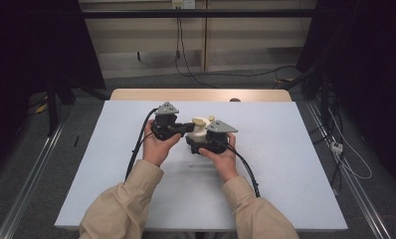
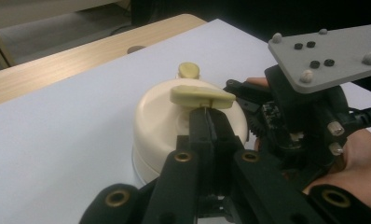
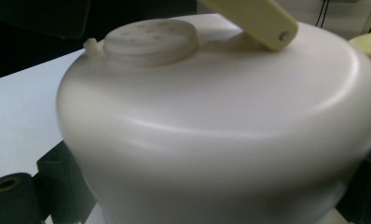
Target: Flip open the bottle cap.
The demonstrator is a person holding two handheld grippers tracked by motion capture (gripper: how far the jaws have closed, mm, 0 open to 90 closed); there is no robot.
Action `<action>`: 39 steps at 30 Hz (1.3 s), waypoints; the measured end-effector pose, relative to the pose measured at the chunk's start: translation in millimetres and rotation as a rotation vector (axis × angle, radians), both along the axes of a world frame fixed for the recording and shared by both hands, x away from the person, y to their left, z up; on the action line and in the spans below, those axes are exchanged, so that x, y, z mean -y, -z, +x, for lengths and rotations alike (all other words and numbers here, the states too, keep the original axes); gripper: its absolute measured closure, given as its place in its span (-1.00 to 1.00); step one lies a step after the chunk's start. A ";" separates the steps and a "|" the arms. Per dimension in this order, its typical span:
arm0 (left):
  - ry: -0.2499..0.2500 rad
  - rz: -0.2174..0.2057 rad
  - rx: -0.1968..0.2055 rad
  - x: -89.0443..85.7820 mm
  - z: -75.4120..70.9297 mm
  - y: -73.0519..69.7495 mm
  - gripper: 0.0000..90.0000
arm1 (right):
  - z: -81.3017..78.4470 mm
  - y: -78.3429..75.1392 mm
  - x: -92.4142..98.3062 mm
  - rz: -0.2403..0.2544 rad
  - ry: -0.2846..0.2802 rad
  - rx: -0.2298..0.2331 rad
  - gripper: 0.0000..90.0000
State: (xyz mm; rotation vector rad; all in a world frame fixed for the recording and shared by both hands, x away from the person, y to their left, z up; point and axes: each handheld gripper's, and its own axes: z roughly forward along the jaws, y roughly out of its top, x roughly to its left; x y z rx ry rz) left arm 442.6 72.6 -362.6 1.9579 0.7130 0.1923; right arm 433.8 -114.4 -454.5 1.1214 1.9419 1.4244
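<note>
A cream round container (image 1: 198, 133) stands in the middle of the white table top. On its lid lie a pale yellow crank handle (image 2: 202, 95), a small yellow knob (image 2: 189, 70) and a flat cap with holes (image 3: 151, 41). My left gripper (image 2: 208, 114) comes in from the left, shut, with its tips right up against the underside of the crank handle. My right gripper (image 1: 206, 144) reaches from the near side. Its black fingers (image 3: 51, 170) stand on either side of the container's wall and clamp it. The grey plate (image 2: 330, 53) of the right gripper sits close beside the lid.
The white table top (image 1: 285, 174) has bare room on all sides of the container. A wooden strip (image 1: 201, 94) runs along its far edge. Cables (image 1: 246, 167) trail back from both grippers toward the person's sleeves. Metal rails and floor cables flank the table.
</note>
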 end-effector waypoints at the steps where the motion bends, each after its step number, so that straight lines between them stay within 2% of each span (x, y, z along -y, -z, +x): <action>1: -0.005 0.005 0.004 -0.2 0.3 -0.3 1.00 | 0.0 0.0 -0.1 0.000 0.001 0.000 -0.86; 17: -0.004 -0.001 0.017 3.0 3.2 -6.3 1.00 | 0.3 -0.2 -0.1 0.000 0.000 0.000 -0.86; 39: -0.002 -0.001 0.014 10.0 7.1 -11.1 1.00 | 0.5 -0.5 0.1 -0.003 -0.003 -0.002 -0.86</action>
